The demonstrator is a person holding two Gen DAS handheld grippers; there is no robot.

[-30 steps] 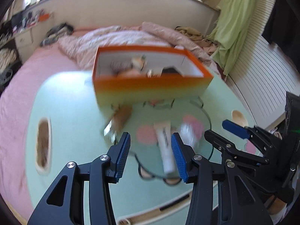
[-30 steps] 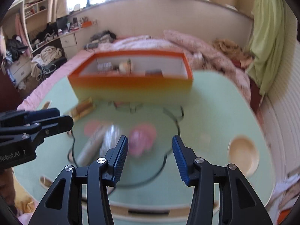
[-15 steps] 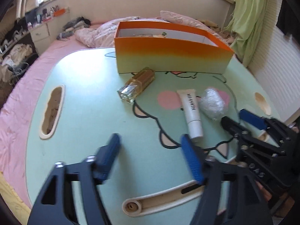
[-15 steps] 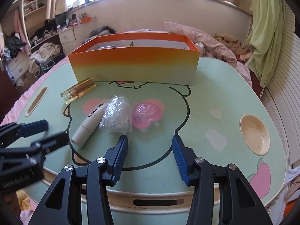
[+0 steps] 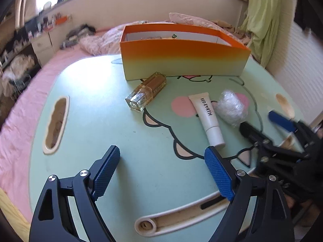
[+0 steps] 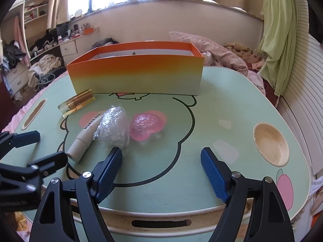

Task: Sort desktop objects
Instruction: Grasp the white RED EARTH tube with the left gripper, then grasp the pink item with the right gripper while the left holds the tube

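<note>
Four loose items are lying on the green table (image 6: pixel 232 109) before the orange box (image 6: pixel 137 74); both grippers, left gripper (image 5: pixel 161 161) and right gripper (image 6: pixel 161 159), are spreading their jaws with nothing between them, seemingly approaching a first pick. The cream tube (image 5: pixel 208 117) is lying flat, cap pointing toward the grippers and long axis running away toward the box, so the left jaws would need lowering astride it.

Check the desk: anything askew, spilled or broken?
No spill or damage visible. The perfume bottle lies on its side by the orange box, and the cream tube lies flat against a crumpled plastic wrap. Loose, unsorted.
</note>
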